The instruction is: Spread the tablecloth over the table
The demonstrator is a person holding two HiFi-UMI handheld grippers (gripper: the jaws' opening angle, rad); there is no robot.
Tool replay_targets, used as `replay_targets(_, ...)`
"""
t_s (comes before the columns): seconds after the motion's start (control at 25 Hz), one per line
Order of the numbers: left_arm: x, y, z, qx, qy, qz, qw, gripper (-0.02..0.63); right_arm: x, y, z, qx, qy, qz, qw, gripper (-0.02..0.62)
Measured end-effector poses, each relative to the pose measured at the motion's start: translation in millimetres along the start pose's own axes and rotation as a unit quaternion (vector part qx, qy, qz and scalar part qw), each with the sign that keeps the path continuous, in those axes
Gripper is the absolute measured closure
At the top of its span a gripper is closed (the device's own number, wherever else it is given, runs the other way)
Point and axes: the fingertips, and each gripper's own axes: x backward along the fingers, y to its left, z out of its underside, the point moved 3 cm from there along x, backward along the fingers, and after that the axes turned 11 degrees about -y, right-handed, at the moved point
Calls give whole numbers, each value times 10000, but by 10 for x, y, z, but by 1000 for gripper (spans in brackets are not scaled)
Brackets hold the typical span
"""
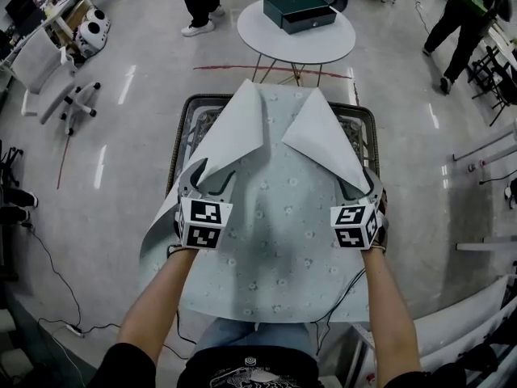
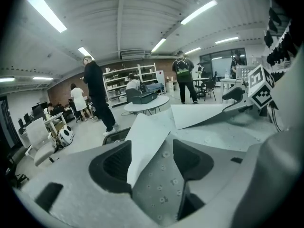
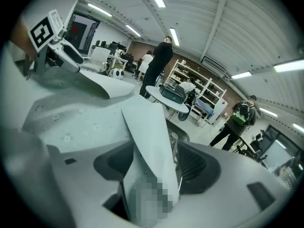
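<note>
**While two corners lie folded back, the spreading is only half done**

Though the tablecloth (image 1: 275, 241) covers most of the table (image 1: 187, 111), its far-left flap (image 1: 234, 132) and far-right flap (image 1: 323, 136) are turned back, pale underside up. The left gripper (image 1: 216, 176) and right gripper (image 1: 355, 186) have their jaws apart, a flap lying loose between each pair. Next, I reckon, each must pinch its flap and carry it to the far edge.

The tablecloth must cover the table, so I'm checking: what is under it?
Under the tablecloth, only the dark rim and grid-like top of the table show, at the far corners where the cloth is folded back. The rest of the top is hidden.
</note>
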Motion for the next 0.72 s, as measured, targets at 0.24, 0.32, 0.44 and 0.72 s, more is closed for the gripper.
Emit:
replay_targets(0.24, -62, -103, -99, -25, -55, 139, 9999, 316, 1, -16, -96, 31, -86, -91, 9999, 294)
replay_targets(0.32, -69, -140, -117, -31, -44, 190, 9998, 316, 4, -19, -111, 63, -86, -136, 9999, 299)
replay_targets(0.44, -113, -191, -147, -16, -32, 252, 9997, 316, -17, -33, -104, 192, -47, -218, 9996, 318)
replay_targets(0.72, -290, -369, -308, -11, -71, 416, 9991, 316, -208, -19, 156, 950, 385, -581, 9930, 330)
